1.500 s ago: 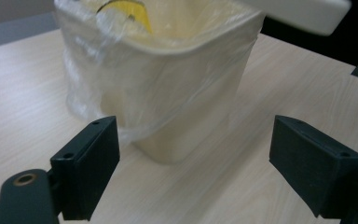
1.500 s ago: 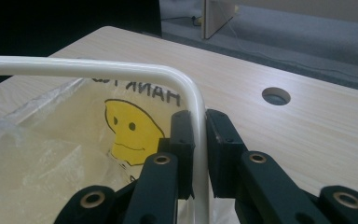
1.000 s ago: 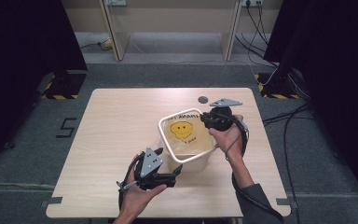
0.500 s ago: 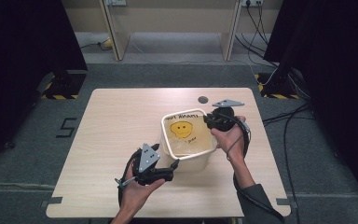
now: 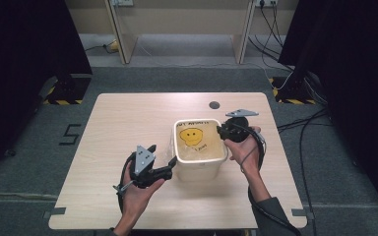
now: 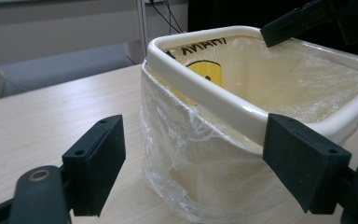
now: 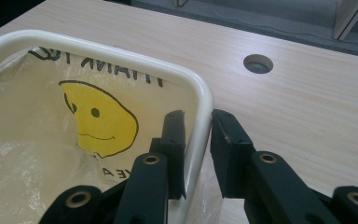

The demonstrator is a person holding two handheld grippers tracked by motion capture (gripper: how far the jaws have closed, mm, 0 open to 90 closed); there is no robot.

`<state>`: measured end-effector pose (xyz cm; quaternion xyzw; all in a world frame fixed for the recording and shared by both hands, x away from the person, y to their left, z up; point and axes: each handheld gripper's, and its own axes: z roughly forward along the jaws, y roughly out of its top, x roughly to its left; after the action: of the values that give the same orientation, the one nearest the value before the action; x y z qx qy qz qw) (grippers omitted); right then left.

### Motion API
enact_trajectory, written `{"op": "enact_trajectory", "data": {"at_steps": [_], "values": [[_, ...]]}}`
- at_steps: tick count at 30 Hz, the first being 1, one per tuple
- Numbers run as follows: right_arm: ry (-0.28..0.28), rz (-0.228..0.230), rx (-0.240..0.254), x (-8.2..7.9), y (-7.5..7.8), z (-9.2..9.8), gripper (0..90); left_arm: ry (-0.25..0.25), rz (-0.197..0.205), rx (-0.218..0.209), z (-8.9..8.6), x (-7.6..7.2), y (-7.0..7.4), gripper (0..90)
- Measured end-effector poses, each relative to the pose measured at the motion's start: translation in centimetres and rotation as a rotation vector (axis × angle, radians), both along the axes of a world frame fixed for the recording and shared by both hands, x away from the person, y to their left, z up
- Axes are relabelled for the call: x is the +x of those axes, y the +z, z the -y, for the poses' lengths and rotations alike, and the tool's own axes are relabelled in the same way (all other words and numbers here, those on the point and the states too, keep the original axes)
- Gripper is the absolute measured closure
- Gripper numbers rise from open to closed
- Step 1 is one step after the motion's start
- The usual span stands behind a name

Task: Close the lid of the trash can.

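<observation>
Pale wood-grain table (image 5: 123, 128); left gripper (image 6: 193, 175) spread beside glossy, film-lined bin (image 6: 223, 105); right gripper (image 7: 198, 149) loosening, straddling its rounded rim.

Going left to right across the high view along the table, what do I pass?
Left gripper → plastic-lined bin → right gripper, its jaws straddling the bin's right rim, one inside and one outside.

Cream square bin (image 5: 199, 169) stood upright on worktop — lined with clear plastic bag (image 6: 177, 140), yellow smiley printed, film folded over rim.
</observation>
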<state>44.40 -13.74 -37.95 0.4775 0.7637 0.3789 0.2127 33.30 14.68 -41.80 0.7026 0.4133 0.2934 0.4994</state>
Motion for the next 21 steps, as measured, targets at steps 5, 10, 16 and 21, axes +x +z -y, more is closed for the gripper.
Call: {"op": "enact_trajectory", "data": {"at_steps": [5, 10, 16, 21], "values": [[-0.003, -0.011, 0.008, 0.1, -0.1, 0.0, 74.2, -0.028, 0.011, -0.026, 0.1, -0.5, 0.2, 20.0], [-0.005, -0.009, -0.002, 0.2, -0.2, -0.3, 73.8, -0.132, 0.025, -0.011, 1.9, -1.6, 0.3, 16.5], [0.0, -0.018, -0.02, 0.1, -0.3, -0.5, 71.4, -0.114, -0.019, -0.008, 2.1, -0.4, -0.3, 17.5], [0.025, -0.024, -0.034, -0.1, 0.0, -0.5, 68.6, -0.059, -0.019, -0.032, 0.5, -0.2, 0.0, 17.8]]}}
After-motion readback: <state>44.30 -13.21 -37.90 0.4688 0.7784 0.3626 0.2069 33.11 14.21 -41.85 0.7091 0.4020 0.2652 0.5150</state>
